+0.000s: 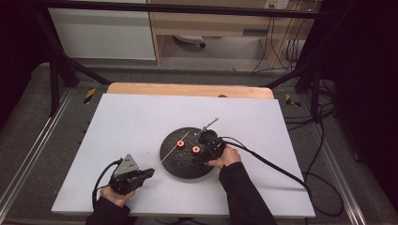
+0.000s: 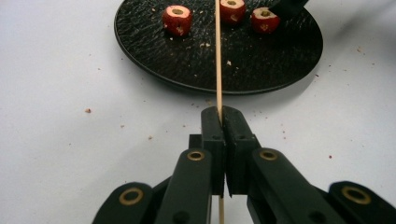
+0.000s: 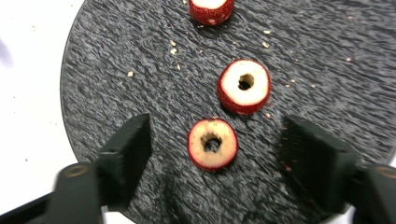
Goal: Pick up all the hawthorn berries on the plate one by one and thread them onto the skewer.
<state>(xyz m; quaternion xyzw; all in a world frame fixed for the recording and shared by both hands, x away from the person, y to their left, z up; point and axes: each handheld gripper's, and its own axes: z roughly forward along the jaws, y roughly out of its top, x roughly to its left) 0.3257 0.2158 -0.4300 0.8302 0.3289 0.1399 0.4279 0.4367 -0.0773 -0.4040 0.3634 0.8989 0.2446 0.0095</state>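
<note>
Skewer [image 2: 218, 56] clamped in left claw [image 2: 223, 116]; right claw [image 3: 215, 154] straddles fruit piece [image 3: 212, 143].

— What sort of place is this?
— A lab or test room: a white worktop [image 1: 141, 140] inside a black metal frame [image 1: 178, 8], loose cables [image 1: 324, 154] on grey carpet, plain office cabinets [image 1: 103, 33] behind.

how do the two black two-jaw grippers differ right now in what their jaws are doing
The left gripper has its jaws shut on the thin wooden skewer; the right gripper has open jaws standing either side of a red cored fruit piece without touching it. The left gripper sits over the white table beside the round black plate; the right gripper hovers above the plate. Both are black and hand-held.
</note>
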